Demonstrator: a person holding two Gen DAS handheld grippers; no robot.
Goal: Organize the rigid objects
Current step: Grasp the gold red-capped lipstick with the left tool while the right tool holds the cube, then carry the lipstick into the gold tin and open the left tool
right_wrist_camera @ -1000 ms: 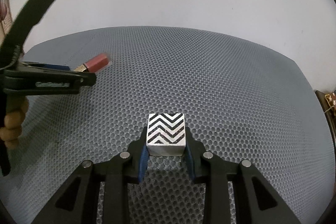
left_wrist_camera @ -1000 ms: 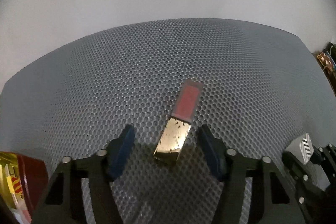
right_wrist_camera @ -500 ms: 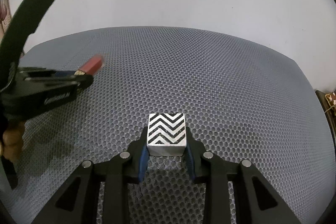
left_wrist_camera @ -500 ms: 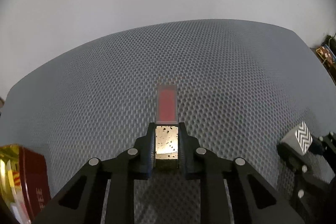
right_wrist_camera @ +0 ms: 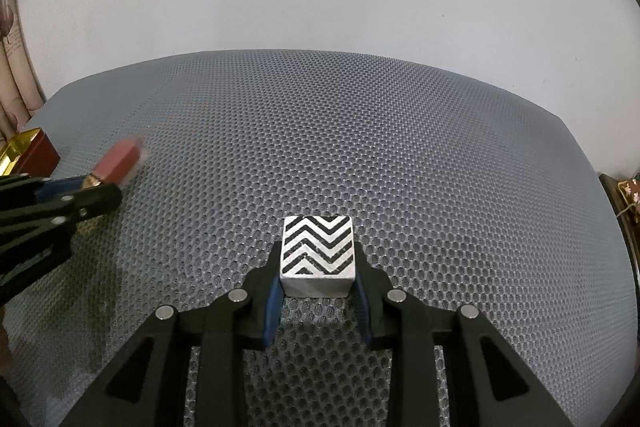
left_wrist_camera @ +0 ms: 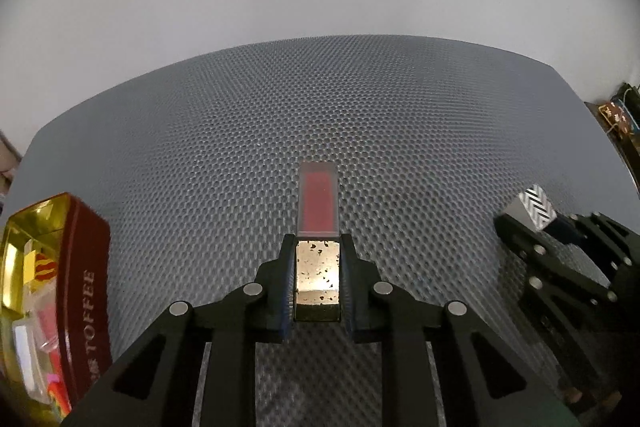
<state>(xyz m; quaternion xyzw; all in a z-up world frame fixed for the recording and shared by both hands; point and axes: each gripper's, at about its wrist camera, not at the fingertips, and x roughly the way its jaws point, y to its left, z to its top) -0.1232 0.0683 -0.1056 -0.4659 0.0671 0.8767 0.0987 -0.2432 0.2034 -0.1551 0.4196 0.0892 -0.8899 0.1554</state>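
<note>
My left gripper (left_wrist_camera: 317,247) is shut on the gold base of a lipstick (left_wrist_camera: 318,203), whose clear red cap sticks out ahead over the grey mesh mat (left_wrist_camera: 320,107). In the right wrist view the same lipstick (right_wrist_camera: 120,159) hangs tilted above the mat, at the tip of the left gripper (right_wrist_camera: 94,187). My right gripper (right_wrist_camera: 318,267) is shut on a white cube with black chevrons (right_wrist_camera: 318,247), resting low on the mat. That cube (left_wrist_camera: 536,207) and the right gripper (left_wrist_camera: 532,223) show at the right of the left wrist view.
A dark red toffee tin (left_wrist_camera: 86,279) with a gold inside stands open at the mat's left edge, holding several small items; its corner (right_wrist_camera: 30,147) shows in the right wrist view. A white wall lies behind the mat. Clutter (left_wrist_camera: 618,115) sits off the right edge.
The left gripper closed on the lipstick's gold base, lifted it off the mat and carried it left toward the tin. The right gripper stayed still with the cube.
</note>
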